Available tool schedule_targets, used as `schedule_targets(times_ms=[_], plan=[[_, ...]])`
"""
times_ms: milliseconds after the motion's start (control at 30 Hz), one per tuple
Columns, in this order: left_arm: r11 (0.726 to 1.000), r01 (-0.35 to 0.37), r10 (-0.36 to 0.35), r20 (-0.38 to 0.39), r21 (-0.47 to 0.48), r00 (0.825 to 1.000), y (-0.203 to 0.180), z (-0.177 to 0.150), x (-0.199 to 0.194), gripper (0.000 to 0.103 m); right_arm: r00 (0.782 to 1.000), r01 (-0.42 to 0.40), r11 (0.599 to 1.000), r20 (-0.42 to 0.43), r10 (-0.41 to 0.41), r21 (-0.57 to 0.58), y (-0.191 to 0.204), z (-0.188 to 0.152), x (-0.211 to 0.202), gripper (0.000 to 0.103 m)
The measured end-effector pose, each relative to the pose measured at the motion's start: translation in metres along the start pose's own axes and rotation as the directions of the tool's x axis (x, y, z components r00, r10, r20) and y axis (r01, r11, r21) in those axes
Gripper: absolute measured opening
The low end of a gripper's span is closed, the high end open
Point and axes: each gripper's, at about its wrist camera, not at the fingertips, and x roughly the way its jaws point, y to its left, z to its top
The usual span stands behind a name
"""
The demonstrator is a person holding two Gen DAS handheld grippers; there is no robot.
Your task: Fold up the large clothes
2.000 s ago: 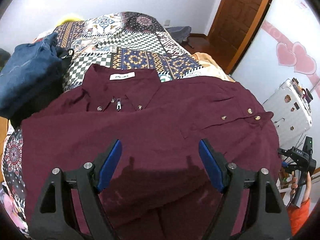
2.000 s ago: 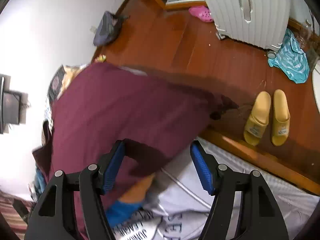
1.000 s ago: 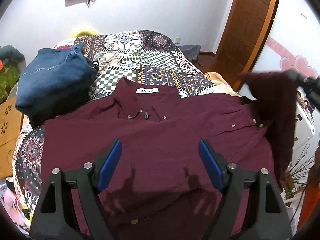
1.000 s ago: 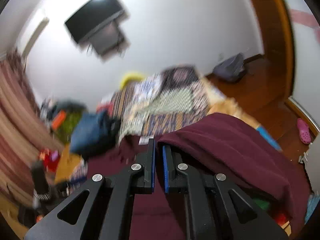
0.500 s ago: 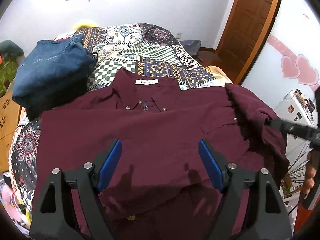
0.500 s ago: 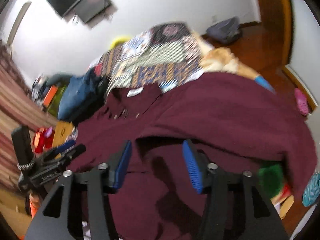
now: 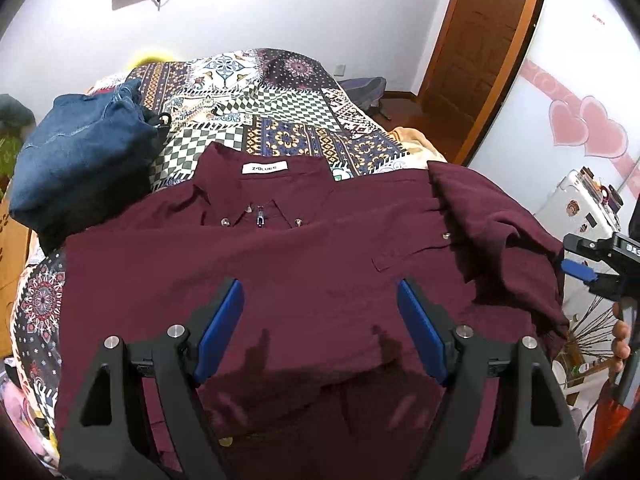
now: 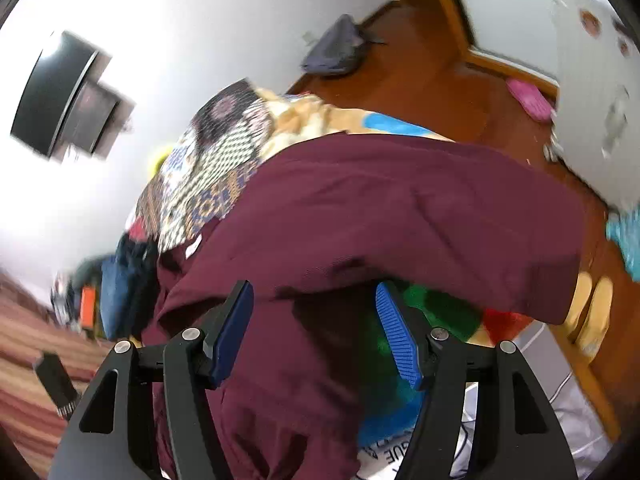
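A maroon button-down shirt lies spread front-up on the bed, its collar with a white label at the far side. Its right sleeve is folded in over the chest and lies crumpled. My left gripper hovers open over the shirt's lower middle, holding nothing. My right gripper is above the shirt's right edge. Its jaws are opening with no cloth pinched between them. It also shows at the right edge of the left wrist view, as the right gripper just off the sleeve.
Folded blue jeans sit on the patterned bedspread at far left. A white suitcase and a wooden door stand to the right. Yellow slippers and a dark bag lie on the wooden floor.
The right gripper carried the sleeve in over the shirt, let it go and opened, then drew back to the shirt's right edge while rolling. The left gripper barely moved.
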Motion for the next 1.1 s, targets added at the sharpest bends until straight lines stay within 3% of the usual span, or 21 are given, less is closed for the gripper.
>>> schedule_targets(times_ms=[200,300,367,433,467,533,633,767,900,1100], plan=[[1.000,-0.014,0.014,-0.020,0.002,1.000,0.000,-0.002,0.005,0.078,0.999,-0.034,0.993,0.006,0.034,0.111,-0.013,0.012,0.024,0.060],[1.000,-0.019,0.019,-0.024,-0.002,1.000,0.001,-0.003,0.007,0.078,0.999,-0.023,0.996,0.024,0.021,0.090,-0.009,0.016,0.033,0.061],[1.000,-0.020,0.019,-0.026,-0.007,0.999,0.003,-0.003,0.008,0.078,0.999,-0.021,0.996,0.039,0.018,0.082,-0.008,0.017,0.036,0.054],[1.000,-0.022,0.021,-0.027,-0.011,0.999,0.005,-0.003,0.009,0.078,0.998,-0.022,0.996,0.054,0.017,0.085,-0.006,0.018,0.037,0.033],[1.000,-0.024,0.023,-0.027,-0.012,0.999,0.006,-0.003,0.010,0.078,0.998,-0.018,0.997,0.065,0.013,0.081,-0.005,0.018,0.034,0.030],[0.999,-0.032,0.032,-0.023,-0.010,0.999,0.008,-0.003,0.009,0.078,0.992,0.007,0.999,0.127,-0.011,0.035,0.007,0.019,0.024,0.017],[0.999,-0.033,0.033,-0.014,-0.008,0.999,0.011,-0.005,0.006,0.078,0.966,0.081,0.990,0.255,-0.048,-0.120,0.042,0.023,-0.001,0.014],[1.000,-0.007,0.006,-0.005,-0.025,1.000,0.020,-0.006,-0.001,0.078,0.942,0.094,0.936,0.334,0.026,-0.340,0.111,0.029,-0.028,0.013],[0.998,-0.011,0.014,0.037,-0.064,0.999,0.037,-0.006,-0.016,0.078,0.948,0.006,0.863,0.277,0.156,-0.505,0.179,0.024,-0.031,0.013],[0.987,-0.050,0.067,0.114,-0.150,0.991,0.078,-0.011,-0.051,0.078,0.969,-0.169,0.746,0.028,0.244,-0.644,0.263,-0.016,0.017,0.013]])
